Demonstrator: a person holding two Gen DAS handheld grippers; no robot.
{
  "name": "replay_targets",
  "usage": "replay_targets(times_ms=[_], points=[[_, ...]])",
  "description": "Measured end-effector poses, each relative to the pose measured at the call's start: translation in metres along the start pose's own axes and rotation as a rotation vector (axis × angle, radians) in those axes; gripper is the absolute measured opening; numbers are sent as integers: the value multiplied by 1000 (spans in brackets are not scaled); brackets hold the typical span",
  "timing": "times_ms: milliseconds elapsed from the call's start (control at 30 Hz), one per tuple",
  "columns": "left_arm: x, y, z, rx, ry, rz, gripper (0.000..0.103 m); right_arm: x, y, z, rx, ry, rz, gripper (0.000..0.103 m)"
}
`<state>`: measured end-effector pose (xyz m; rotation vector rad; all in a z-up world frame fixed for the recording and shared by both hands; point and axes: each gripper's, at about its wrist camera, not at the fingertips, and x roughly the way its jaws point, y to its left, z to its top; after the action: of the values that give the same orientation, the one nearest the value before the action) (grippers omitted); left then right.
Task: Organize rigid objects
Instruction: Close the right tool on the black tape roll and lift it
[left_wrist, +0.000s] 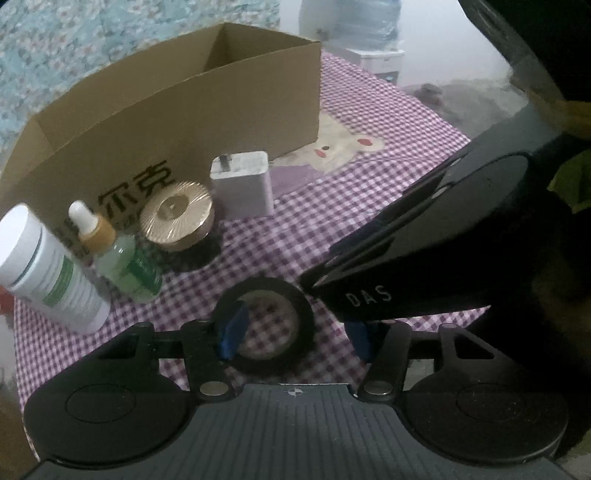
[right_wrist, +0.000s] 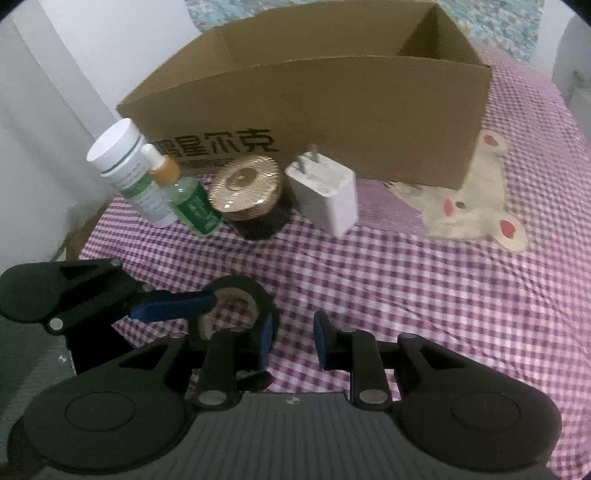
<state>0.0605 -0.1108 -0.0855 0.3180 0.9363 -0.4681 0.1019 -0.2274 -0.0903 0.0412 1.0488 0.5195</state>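
Our left gripper (left_wrist: 295, 332) stands open, one pad (left_wrist: 232, 328) inside the tape roll (left_wrist: 266, 286) at lower centre; closing off-centre could skid it across the cloth (left_wrist: 369, 221). Our right gripper (right_wrist: 293, 339), barely open and empty, crowds it.

Purple gingham bedcover (right_wrist: 424, 295), white wall (right_wrist: 92, 55), dim light.
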Motion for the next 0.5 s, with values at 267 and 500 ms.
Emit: replay_targets(times_ms=[267, 500], points=[[-16, 22, -11, -50, 6, 32, 59, 1, 8, 2, -40, -27, 47, 27], [-13, 32, -15, -88, 21, 19, 60, 19, 22, 4, -107, 10, 33, 25]])
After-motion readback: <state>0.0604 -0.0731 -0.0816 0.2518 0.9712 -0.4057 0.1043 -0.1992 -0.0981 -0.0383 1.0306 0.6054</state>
